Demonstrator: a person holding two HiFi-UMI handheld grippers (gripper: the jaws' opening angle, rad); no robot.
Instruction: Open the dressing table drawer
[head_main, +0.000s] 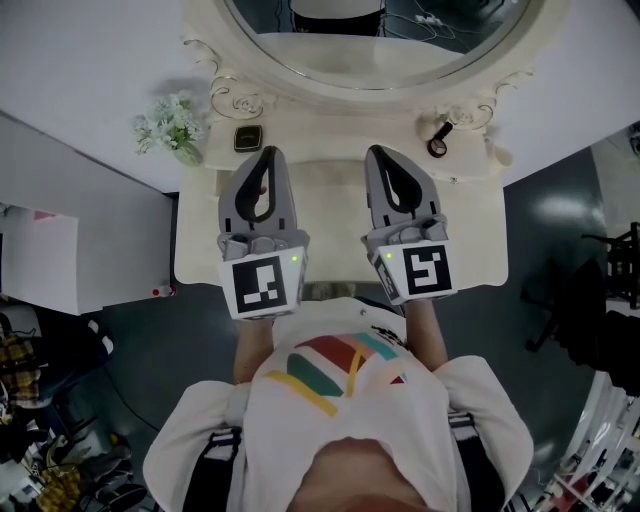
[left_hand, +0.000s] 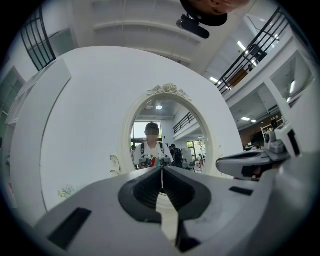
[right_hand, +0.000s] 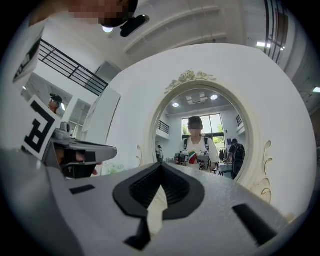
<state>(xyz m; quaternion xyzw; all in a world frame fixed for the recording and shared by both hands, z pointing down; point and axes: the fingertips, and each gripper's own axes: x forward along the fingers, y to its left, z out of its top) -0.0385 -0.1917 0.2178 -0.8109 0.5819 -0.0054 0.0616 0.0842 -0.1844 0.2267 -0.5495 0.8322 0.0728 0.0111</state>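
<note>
The cream dressing table (head_main: 335, 220) stands in front of me, with its oval mirror (head_main: 380, 40) at the back. Its drawer front lies under the near edge, hidden by my grippers and body. My left gripper (head_main: 268, 152) hovers over the left half of the tabletop and points level at the mirror. In the left gripper view its jaws (left_hand: 162, 169) are shut with nothing between them. My right gripper (head_main: 377, 150) hangs beside it over the right half. Its jaws (right_hand: 161, 164) are also shut and empty. Each gripper view shows the mirror (left_hand: 162, 135) (right_hand: 200, 130) reflecting the person.
A small bunch of pale flowers (head_main: 172, 125) sits at the table's back left, with a small dark box (head_main: 248, 138) next to it. A black ring-shaped item (head_main: 438, 140) lies at the back right. A dark chair (head_main: 600, 290) stands on the floor to the right.
</note>
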